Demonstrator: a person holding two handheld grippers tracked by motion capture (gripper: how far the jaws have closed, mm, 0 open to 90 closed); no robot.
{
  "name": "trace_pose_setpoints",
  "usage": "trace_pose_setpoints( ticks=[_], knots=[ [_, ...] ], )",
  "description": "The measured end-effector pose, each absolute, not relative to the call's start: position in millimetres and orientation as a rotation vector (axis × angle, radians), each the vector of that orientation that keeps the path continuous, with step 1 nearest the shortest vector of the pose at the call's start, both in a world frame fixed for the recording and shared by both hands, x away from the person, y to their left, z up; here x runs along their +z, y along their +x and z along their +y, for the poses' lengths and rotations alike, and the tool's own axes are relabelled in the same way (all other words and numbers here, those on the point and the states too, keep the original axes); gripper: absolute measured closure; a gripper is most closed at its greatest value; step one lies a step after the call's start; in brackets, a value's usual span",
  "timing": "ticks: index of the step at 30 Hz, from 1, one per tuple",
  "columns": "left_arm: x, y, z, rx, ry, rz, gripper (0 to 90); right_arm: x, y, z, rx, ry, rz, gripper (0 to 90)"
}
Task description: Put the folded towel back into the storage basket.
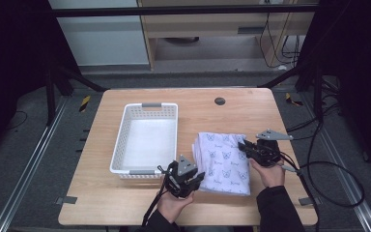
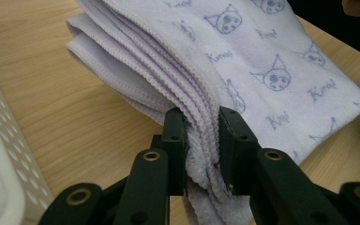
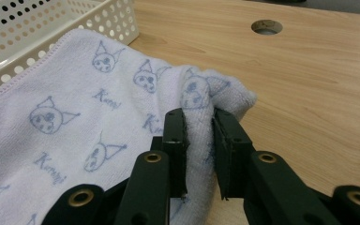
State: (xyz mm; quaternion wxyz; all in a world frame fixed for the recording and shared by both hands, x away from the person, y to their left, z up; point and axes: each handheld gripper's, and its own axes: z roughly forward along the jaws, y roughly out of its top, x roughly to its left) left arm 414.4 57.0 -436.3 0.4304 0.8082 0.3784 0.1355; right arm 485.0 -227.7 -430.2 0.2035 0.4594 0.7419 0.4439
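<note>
Black jaws pinch soft towel (image 2: 243,61) — folded, cat-printed.

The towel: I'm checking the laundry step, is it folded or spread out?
Folded. The towel shows several stacked hemmed layers at its edge, where the left tongs pinch them together.

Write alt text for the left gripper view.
The left gripper has its black jaws shut on the stacked edges of a folded lilac towel printed with cat faces. It lies on a wooden table, with a white perforated basket at the left edge.
</note>
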Motion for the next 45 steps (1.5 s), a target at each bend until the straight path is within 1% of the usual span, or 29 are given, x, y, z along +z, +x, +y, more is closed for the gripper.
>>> trace_pose_setpoints(
  ticks=[8,17,26,45],
  knots=[
    [-424,414,63,0.346,2.005,0.930,72.9,-418,481,-224,1.257,1.254,2.050,76.4],
    [-403,415,76,0.375,1.996,0.906,72.8,-396,479,-214,1.284,1.208,2.022,76.5],
    [-392,417,89,0.388,1.982,0.906,72.8,-384,483,-201,1.281,1.187,2.020,76.5],
    [-361,420,119,0.422,1.926,0.899,72.8,-347,490,-174,1.307,1.111,2.008,76.7]
  ],
)
